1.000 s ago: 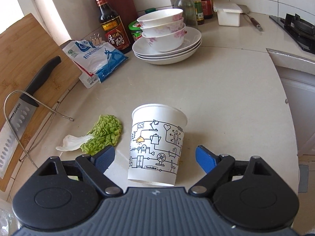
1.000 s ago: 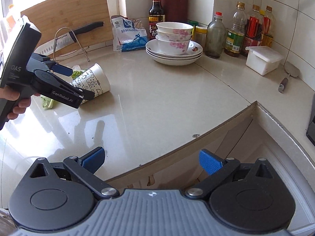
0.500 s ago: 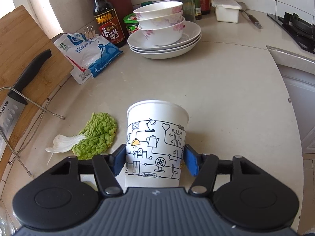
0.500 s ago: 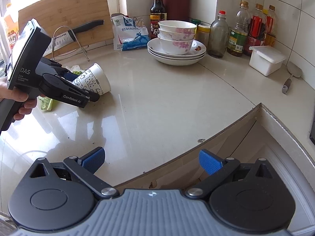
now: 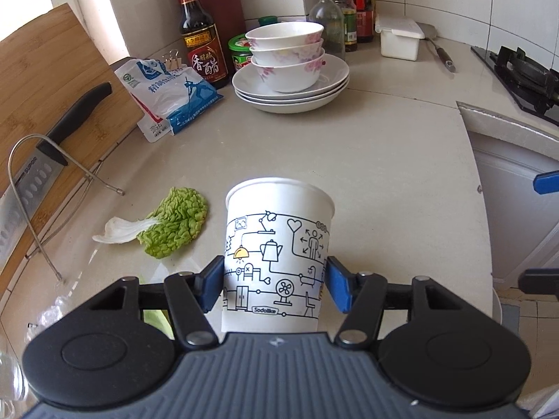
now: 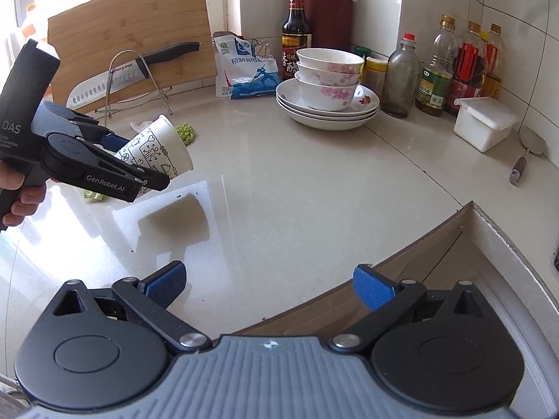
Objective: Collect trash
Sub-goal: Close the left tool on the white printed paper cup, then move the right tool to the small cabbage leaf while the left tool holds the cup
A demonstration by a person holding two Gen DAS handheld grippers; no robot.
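paper cup (image 5: 277, 244): showing white — black line doodles
lettuce leaf (image 5: 174, 225): showing green, white stem
bowls (image 5: 286, 56): showing white — pink flowers

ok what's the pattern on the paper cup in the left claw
The white paper cup carries black line doodles with one yellow lamp, clearest in the left wrist view.

The left wrist view sits just behind the left hand-held gripper (image 5: 275, 281) and looks forward along its fingers, low and close over the counter (image 5: 384, 160), toward the tiled back wall. A paper cup (image 5: 277, 255) fills the near foreground between its fingers.

The right wrist view sits behind the right hand-held gripper (image 6: 269, 284), higher and farther back, near the counter (image 6: 314, 192) edge, facing the same wall corner. The left hand-held gripper (image 6: 153, 171) shows ahead to its left.

Both views share the stacked bowls (image 5: 286, 57) (image 6: 328, 78), the knife (image 5: 49, 150) (image 6: 139, 64) and the cup (image 6: 157, 146).
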